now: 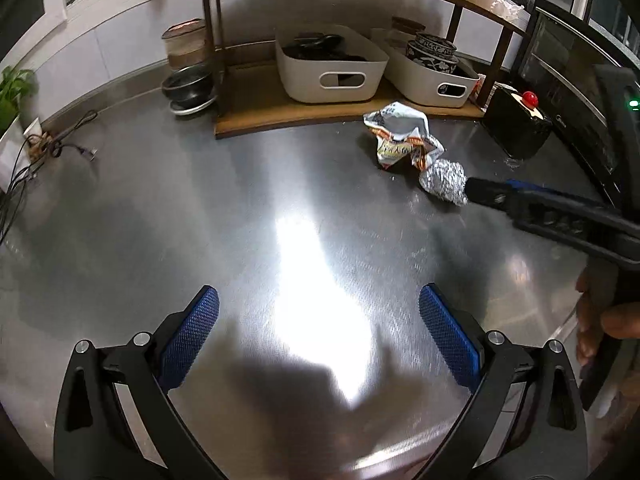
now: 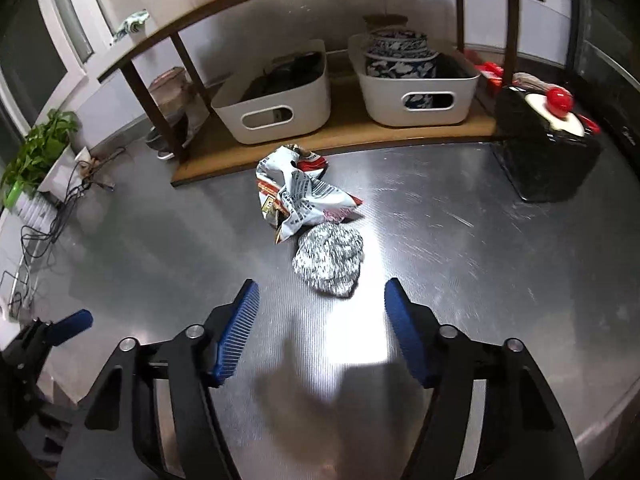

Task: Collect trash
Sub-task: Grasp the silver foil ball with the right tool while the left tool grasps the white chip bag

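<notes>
A crumpled ball of silver foil (image 2: 330, 262) lies on the steel counter (image 2: 460, 248), touching a crumpled white and red snack wrapper (image 2: 298, 196) behind it. My right gripper (image 2: 322, 294) is open and empty, its blue pads just short of the foil ball on either side. In the left wrist view the foil ball (image 1: 442, 180) and wrapper (image 1: 400, 136) lie at the right, with the right gripper (image 1: 486, 192) reaching the foil. My left gripper (image 1: 318, 300) is open and empty over bare counter, well left of the trash.
A wooden shelf rack (image 2: 340, 128) at the back holds two white bins (image 2: 276, 100) (image 2: 416, 84) with dishes. A black box with a red knob (image 2: 548, 144) stands at the right, next to a black appliance (image 1: 572, 92). A plant (image 2: 36, 152) and cables (image 2: 52, 216) are at the left.
</notes>
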Tool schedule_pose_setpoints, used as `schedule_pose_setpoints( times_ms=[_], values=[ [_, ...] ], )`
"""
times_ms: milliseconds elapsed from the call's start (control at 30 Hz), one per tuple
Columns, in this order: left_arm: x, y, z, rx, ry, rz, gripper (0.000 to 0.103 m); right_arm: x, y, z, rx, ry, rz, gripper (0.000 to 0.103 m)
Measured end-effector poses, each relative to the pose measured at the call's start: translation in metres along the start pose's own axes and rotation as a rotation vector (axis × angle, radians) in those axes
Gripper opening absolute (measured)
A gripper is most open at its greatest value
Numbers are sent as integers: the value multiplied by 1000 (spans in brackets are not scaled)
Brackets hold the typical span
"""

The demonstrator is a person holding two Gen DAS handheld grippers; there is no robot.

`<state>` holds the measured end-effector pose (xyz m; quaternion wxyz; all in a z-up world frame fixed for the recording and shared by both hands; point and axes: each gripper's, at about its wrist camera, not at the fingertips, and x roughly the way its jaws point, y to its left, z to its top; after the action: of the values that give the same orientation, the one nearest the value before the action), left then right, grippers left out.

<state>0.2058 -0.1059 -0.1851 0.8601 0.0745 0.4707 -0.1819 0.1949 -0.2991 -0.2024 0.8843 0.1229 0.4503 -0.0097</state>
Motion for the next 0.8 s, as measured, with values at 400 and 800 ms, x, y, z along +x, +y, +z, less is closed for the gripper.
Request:
schedule_pose_setpoints(
  times_ms=[400, 800],
  values=[
    [16, 4, 32, 7, -25, 19, 95, 45, -5, 13, -43, 62, -9, 38],
    [38, -15, 80, 9, -71, 2, 95, 19, -39, -3, -3, 53, -5, 31]
  ],
)
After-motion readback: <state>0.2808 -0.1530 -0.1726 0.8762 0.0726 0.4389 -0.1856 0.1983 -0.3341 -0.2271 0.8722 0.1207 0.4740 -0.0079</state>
